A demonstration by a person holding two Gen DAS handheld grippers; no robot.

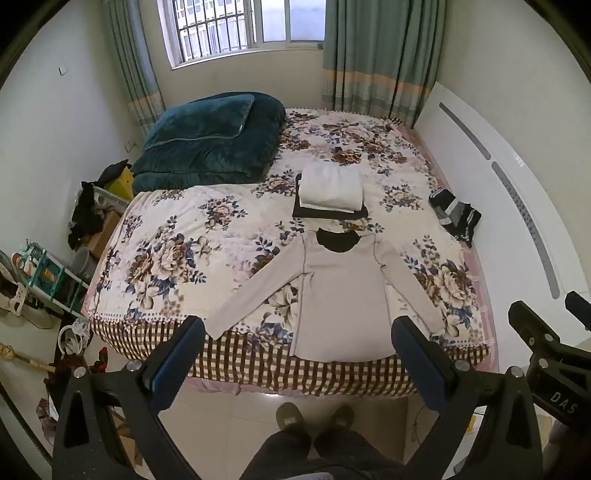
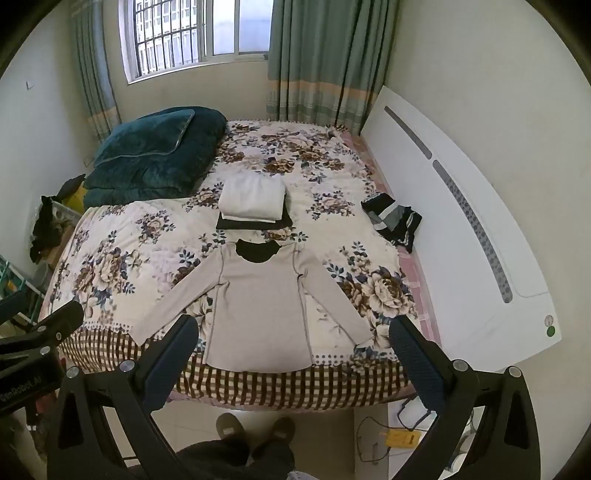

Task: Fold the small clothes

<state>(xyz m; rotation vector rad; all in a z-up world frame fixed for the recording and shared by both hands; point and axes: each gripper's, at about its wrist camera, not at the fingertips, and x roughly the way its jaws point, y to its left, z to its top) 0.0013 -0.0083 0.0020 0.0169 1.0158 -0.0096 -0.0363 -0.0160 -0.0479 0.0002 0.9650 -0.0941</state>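
Long-sleeved shirt (image 1: 343,295) spread flat at the foot of the bed (image 1: 155,236), both grippers held above it.

The person's legs and 2 slippers (image 1: 290,415) are cut off at the bottom edge. The left gripper (image 1: 295,350) and right gripper (image 2: 293,349) both have jaws spread wide, holding nothing; the shirt's hem lies between and beyond them, sleeves out to each side. Farther back sits a folded stack (image 1: 330,192), a dark striped garment (image 1: 456,214) crumpled toward the white headboard (image 2: 461,229), then a teal quilt (image 1: 207,136), curtains (image 1: 373,55) and window (image 1: 236,26).
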